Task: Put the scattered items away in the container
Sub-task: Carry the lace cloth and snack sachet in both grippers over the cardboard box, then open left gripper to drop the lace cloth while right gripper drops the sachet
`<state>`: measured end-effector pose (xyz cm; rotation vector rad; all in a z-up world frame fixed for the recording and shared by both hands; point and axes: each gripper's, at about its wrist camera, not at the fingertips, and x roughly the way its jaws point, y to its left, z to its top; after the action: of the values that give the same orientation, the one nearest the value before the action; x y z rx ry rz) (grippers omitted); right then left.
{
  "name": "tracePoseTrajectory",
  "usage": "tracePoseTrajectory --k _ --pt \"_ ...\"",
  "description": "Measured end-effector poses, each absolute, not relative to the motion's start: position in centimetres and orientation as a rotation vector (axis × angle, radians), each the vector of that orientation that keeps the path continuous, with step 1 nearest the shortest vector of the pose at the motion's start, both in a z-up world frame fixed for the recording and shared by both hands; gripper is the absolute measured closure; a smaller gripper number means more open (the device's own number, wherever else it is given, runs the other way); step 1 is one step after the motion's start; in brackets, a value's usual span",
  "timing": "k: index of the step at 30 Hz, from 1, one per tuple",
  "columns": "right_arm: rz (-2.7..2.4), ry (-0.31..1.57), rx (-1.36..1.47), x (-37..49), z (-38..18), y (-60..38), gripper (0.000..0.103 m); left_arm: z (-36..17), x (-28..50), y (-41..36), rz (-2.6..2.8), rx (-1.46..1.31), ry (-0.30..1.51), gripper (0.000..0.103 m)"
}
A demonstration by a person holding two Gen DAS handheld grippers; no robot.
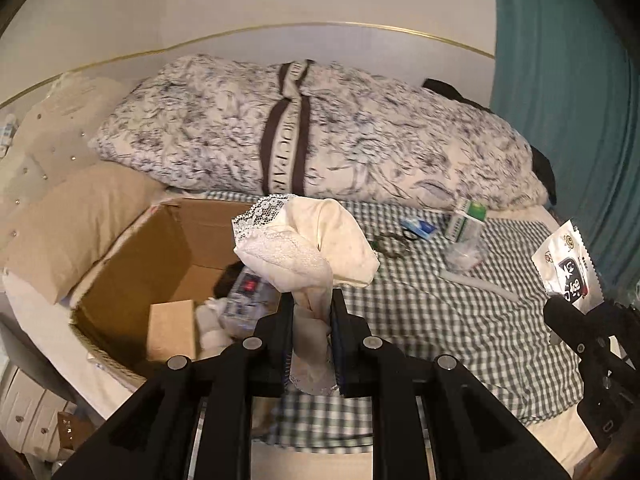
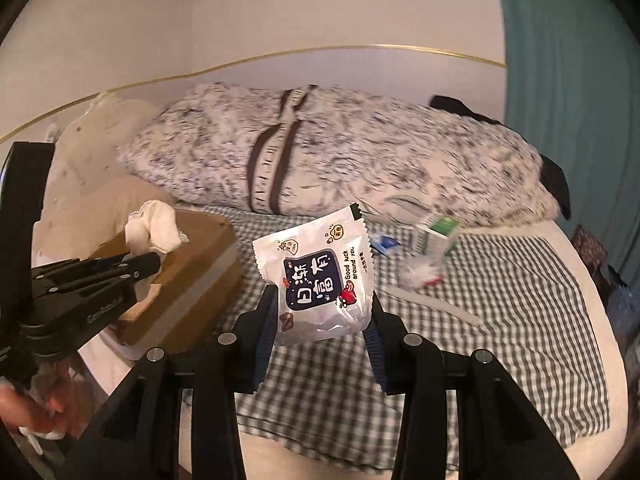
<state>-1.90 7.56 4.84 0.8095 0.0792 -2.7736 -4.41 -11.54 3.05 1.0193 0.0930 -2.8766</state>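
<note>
While both loads hang above the bed, I have my left gripper clenched on a bunched cream lace garment, its jaws pinching only the twisted lower neck of the cloth so that the bulk mushrooms above the fingertips; my right gripper is grasping a white snack packet by its lower edges, with most of the packet standing free above the pads. Just beyond the left gripper the cardboard box sits open on the bed, already carrying a small brown carton, a power strip and some pale wadding, and the garment hovers near its right-hand wall rather than squarely over the opening. As I judge it, that is the chief hazard: let go here and the cloth may drape over the rim or slide onto the green checked sheet. The packet's slick film could also slip or pivot in so shallow a pinch, and the two grippers, converging on one box, could knock together. Farther out, the green-and-white carton, a clear plastic wrapper, a blue packet and dark-rimmed glasses lie scattered and wait their turn before the rolled floral duvet.
</note>
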Motion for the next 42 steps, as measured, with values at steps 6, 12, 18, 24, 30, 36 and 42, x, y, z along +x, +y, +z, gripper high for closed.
tracePoseTrajectory --k 6,12,18,24,30,36,42 --pt "-2.708 0.141 0.796 -2.6 4.9 2.3 0.063 2.5 -4.2 -16.5 -2.821 1.016 0.127 0.087" --pt "-2.636 0.189 0.791 -3.9 4.0 -3.0 0.063 1.2 -4.8 -21.1 -2.744 1.031 0.156 0.087" --pt "-2.571 0.245 0.809 -5.1 2.8 -7.3 0.063 -0.4 -5.6 -24.9 -2.679 1.057 0.215 0.087" --pt "-2.530 0.277 0.831 -6.8 1.6 -9.8 0.063 -1.9 -6.4 -27.0 -2.642 1.091 0.251 0.087" --pt "-2.503 0.300 0.864 -8.0 0.2 -11.2 0.063 -3.3 -7.3 -27.8 -2.620 1.130 0.266 0.087" --pt "-2.489 0.312 0.885 -8.8 -0.5 -12.2 0.063 -3.9 -7.5 -28.2 -2.572 1.134 0.244 0.021" --pt "-2.477 0.323 0.892 -9.1 -1.0 -12.9 0.063 -3.8 -7.3 -28.5 -2.576 1.119 0.240 0.018"
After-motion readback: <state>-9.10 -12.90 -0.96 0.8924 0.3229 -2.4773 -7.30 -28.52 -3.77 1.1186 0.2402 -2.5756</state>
